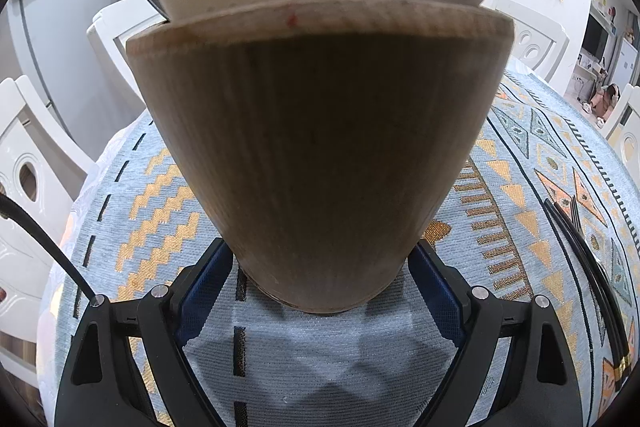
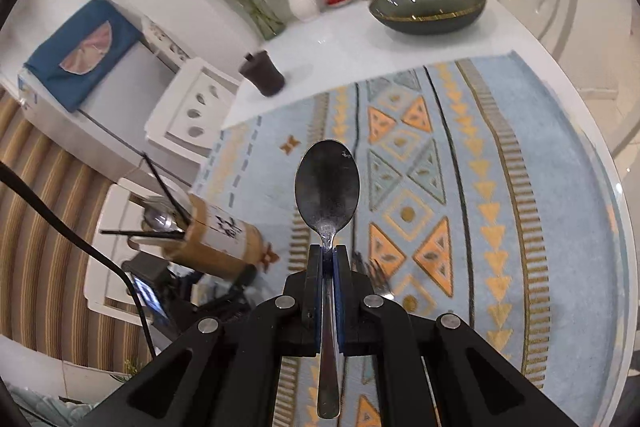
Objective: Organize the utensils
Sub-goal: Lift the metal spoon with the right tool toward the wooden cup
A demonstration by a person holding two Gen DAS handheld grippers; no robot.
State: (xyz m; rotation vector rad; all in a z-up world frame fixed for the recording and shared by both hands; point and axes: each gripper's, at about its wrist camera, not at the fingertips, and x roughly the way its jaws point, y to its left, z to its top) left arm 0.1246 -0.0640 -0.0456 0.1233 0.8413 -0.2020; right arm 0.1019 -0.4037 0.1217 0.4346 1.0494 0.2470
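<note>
Left wrist view is nearly filled by a bamboo utensil holder [image 1: 320, 155], its base pinched between the blue pads of the left gripper [image 1: 320, 279], which is spread just wide enough to clamp it on the patterned cloth [image 1: 132, 211] of the tabletop; black chopsticks [image 1: 588, 267] and a fork lie at about 3 o'clock, well apart from the holder. Right wrist view shows the same holder [image 2: 218, 239] at 9 o'clock, tilted in the other gripper, with chopsticks and a spoon already standing in its mouth. At centre, the right gripper [image 2: 329, 259] is pressed together on the neck of a metal spoon [image 2: 327, 183], held clear above the cloth. Its long axis runs from 6 to 12 o'clock, bowl toward 12, handle tail trailing back between the jaws toward 6. The step in hand looks like carrying this spoon to the holder. The next move would likely call for swinging it toward 9 o'clock and lining it up with the holder's mouth without knocking the chopsticks. A fork [image 2: 372, 269] remains on the cloth, just right of the gripper.
</note>
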